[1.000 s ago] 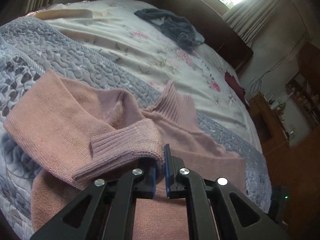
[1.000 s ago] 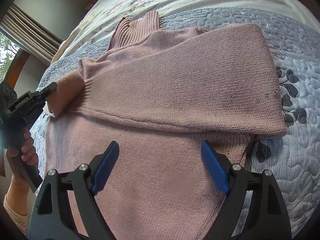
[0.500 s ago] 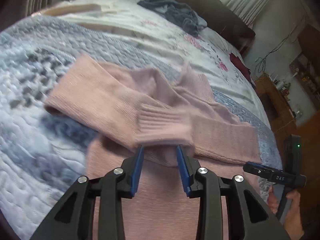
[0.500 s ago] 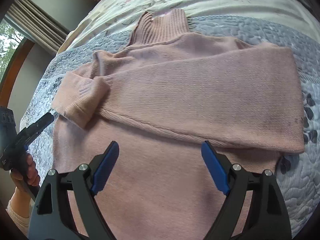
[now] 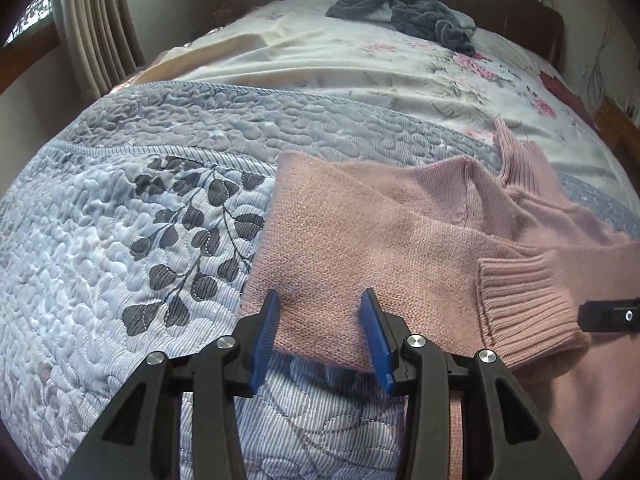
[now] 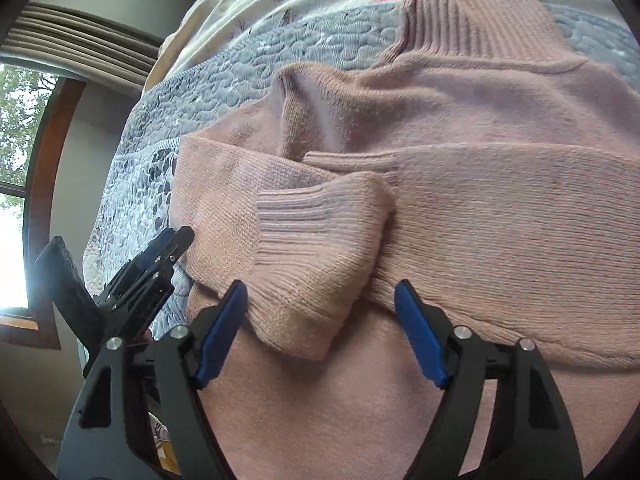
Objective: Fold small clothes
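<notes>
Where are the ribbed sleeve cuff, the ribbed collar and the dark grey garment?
ribbed sleeve cuff (image 6: 316,252), right wrist view, middle of ribbing.
ribbed collar (image 6: 476,12), right wrist view, centre.
dark grey garment (image 5: 416,14), left wrist view, middle.

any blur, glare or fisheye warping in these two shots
Left wrist view: sharp, no motion blur; strong fisheye bulge curves the blue-grey quilted bedspread, and corners are vignetted black. Right wrist view: the bright window at left is blown out white, while the pink knitted sweater stays evenly lit; its ribbed cuff shows crisp ribs.
</notes>
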The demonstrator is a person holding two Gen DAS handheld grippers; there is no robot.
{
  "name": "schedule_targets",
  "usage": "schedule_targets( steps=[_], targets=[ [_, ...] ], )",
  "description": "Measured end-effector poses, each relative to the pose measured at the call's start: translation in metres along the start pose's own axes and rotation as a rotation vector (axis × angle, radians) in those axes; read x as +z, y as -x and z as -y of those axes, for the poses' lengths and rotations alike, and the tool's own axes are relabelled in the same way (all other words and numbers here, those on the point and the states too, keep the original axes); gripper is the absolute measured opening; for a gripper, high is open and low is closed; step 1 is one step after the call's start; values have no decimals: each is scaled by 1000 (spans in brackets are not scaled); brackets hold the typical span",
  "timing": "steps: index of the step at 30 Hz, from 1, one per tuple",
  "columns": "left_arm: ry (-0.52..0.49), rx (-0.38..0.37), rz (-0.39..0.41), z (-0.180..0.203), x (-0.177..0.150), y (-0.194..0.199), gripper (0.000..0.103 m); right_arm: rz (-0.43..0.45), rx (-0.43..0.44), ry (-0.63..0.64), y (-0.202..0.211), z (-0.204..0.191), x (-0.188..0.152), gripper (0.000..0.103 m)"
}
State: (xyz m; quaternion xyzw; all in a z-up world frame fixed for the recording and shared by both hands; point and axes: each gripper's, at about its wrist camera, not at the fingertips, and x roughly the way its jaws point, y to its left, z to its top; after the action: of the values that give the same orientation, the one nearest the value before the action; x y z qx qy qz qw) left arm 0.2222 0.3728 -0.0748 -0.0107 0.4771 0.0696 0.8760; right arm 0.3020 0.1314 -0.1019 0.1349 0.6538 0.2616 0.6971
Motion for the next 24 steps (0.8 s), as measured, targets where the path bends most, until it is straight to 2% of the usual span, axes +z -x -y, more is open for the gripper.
schedule_targets(
  steps=[2, 3, 4, 7, 10, 15, 18, 21, 24],
  targets=[
    [-7, -4, 1, 0, -1, 2, 43, -31, 17, -11, -13, -1, 0, 45],
    [-6, -6, 0, -1, -1, 4, 43, -35, 8, -15, -16, -1, -1, 40],
    [-4, -8, 3, -2, 0, 7, 43, -29, -12, -9, -17, 1, -3, 25],
    [-5, -21, 23, 0, 3, 19, 43, -1, 32, -4, -4, 10, -9, 16],
    [3, -40, 42, 5, 10, 28, 44, 51, 59, 20, 25, 17, -14, 15],
    [-23, -64, 62, 35, 19, 33, 45, 120, -2, 69, 74, 35, -17, 15],
    [-50, -67, 42, 57, 20, 23, 46, 153, -58, 54, 92, 57, -15, 16],
    [-72, -65, 5, 75, 17, 8, 46, 151, -107, 14, 92, 87, -16, 16],
    [-78, -34, -51, 84, 12, -12, 46, 105, -160, -8, 74, 110, -20, 20]
  ],
)
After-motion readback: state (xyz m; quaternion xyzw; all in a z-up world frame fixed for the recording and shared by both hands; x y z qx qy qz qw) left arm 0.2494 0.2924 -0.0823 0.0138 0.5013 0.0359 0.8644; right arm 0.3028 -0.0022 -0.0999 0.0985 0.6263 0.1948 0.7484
